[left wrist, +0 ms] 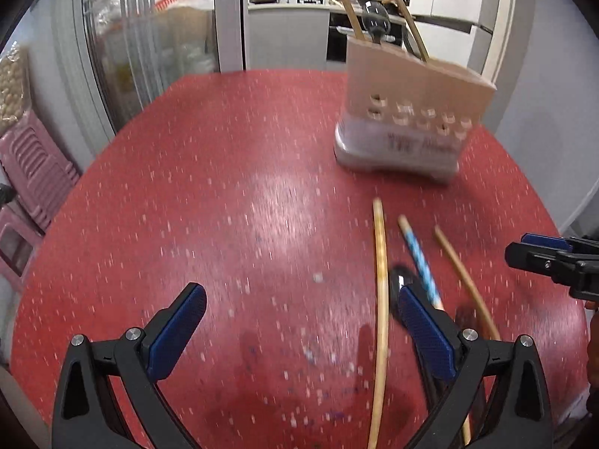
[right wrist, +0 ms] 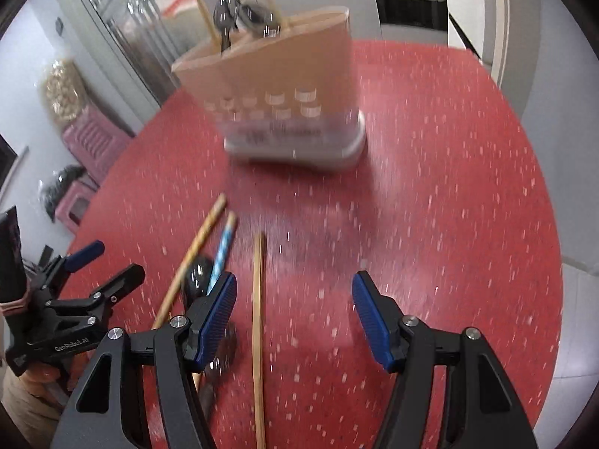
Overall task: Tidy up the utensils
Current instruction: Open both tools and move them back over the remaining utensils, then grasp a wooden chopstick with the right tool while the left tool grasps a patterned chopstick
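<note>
Red speckled table [left wrist: 224, 187], utensil holder [left wrist: 408, 119] at 1 o'clock, kitchen counter [left wrist: 284, 5] at 12; left gripper [left wrist: 299, 321] and right gripper [right wrist: 294, 305] fingers released, empty.

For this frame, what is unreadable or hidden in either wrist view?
- Holder: base print smeared by motion blur, both views.
- Dark spoon: handle behind the right gripper's finger, right wrist view.
- Yellow chopstick: near end cut by frame bottom, left wrist view.

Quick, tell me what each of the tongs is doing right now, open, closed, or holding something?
Left tongs: open wide, holding nothing.
Right tongs: open, holding nothing; a wooden chopstick lies on the table between them.
</note>
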Motion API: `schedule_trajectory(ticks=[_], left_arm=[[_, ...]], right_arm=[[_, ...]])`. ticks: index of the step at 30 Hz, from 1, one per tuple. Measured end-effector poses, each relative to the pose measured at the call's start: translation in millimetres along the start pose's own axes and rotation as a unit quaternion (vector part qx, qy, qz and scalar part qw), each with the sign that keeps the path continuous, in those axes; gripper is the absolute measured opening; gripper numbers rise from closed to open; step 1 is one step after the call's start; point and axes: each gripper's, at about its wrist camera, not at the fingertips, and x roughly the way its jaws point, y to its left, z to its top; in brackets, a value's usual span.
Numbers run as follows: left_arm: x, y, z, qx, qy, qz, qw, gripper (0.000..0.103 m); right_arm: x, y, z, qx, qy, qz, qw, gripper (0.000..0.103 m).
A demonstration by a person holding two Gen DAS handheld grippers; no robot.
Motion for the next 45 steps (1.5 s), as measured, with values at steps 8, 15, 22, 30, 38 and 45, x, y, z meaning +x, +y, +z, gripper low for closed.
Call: schedule_trajectory(ticks=[8, 15, 22, 30, 38, 45], left_arm=[[4.5, -8.2, -28.2, 0.007, 0.028, -0.007, 0.9996, 0.103], [7.2, -13.3, -37.2, 0.020, 0.040, -0.002, 0.9990, 0.103], [10.6, -19.2, -44.9, 0.032, 0.049, 0.002, 0.9983, 0.103], [20.1, -25.4, -37.1, 0.049, 0.051, 0.002, 0.9975, 0.103], [36.5, -29.5, -14.9, 0.057, 0.055, -0.004, 0.9969, 0.103], [41.6, -41.7, -1.6, 0.078, 0.065, -0.031, 0.9943, 0.103]], right_arm=[[4.4, 8.0, -32.1, -0.002, 0.038, -0.017, 0.999, 0.068], [7.0, 21.6, -46.5, -0.023, 0.056, -0.037, 0.997, 0.068], [8.1, 33.0, -52.1, -0.057, 0.059, -0.070, 0.994, 0.068], [22.3, 44.9, -41.2, -0.098, 0.057, -0.105, 0.988, 0.066], [37.0, 45.5, -13.1, -0.106, 0.067, -0.104, 0.987, 0.064], [43.7, 54.6, -0.4, -0.125, 0.095, -0.095, 0.983, 0.043]])
